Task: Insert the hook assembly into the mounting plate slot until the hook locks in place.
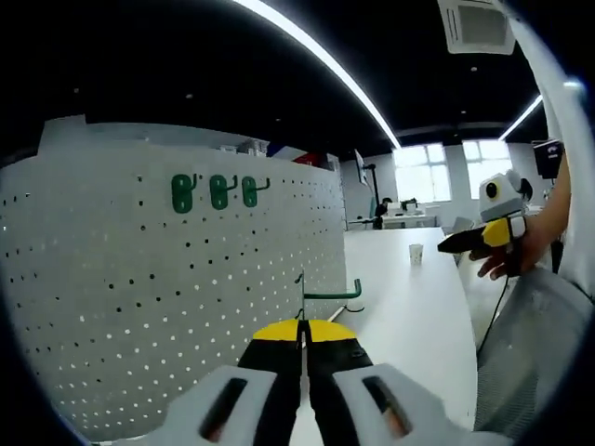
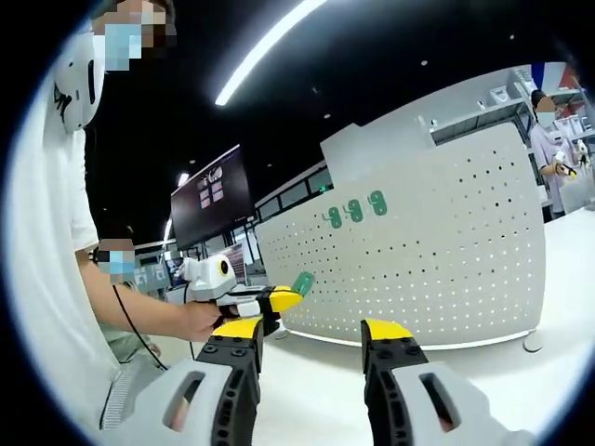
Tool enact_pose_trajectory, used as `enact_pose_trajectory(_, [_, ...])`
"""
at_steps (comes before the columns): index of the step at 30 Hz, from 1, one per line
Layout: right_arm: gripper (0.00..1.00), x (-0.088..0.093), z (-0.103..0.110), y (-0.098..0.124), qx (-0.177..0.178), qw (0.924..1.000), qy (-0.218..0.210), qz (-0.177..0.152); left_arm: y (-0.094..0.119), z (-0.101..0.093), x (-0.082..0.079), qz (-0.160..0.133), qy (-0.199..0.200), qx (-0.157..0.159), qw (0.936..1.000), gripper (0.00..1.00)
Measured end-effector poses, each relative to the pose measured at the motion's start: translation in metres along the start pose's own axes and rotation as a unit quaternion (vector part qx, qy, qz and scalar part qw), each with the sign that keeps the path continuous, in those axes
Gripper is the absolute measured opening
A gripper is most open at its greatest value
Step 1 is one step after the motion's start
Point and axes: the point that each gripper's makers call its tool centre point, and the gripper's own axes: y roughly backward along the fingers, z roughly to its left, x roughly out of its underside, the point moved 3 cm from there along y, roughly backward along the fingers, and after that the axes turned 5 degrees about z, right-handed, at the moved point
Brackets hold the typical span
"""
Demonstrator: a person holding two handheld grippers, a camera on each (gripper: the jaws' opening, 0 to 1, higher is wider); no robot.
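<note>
Hook assembly (image 1: 327,295), green, is pinched at its thin wire end by the left tongs (image 1: 302,346), jaws nearly closed, above the white surface (image 1: 409,307). Right tongs (image 2: 311,346) gape wide, holding nothing. Beyond, three green hooks (image 1: 218,190) hang on the pegboard (image 1: 139,307).

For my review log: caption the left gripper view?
Left gripper shut on green hook, facing the white pegboard.
</note>
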Motion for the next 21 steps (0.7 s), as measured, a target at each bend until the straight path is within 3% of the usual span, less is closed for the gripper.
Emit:
enact_pose_trajectory(11, [0.42,0.0,0.005,-0.002,-0.006,1.0,-0.002,0.0,0.021,-0.004,-0.011,-0.05,0.051,-0.034,0.9969,0.01])
enact_pose_trajectory(13, [0.42,-0.001,0.007,-0.003,-0.007,1.0,-0.003,0.001,0.026,-0.004,-0.016,-0.071,0.066,-0.04,0.9945,0.01])
enact_pose_trajectory(21, [0.41,-0.002,0.011,-0.005,-0.014,0.9999,-0.005,-0.002,0.039,-0.007,-0.018,-0.08,0.076,-0.056,0.9923,0.01])
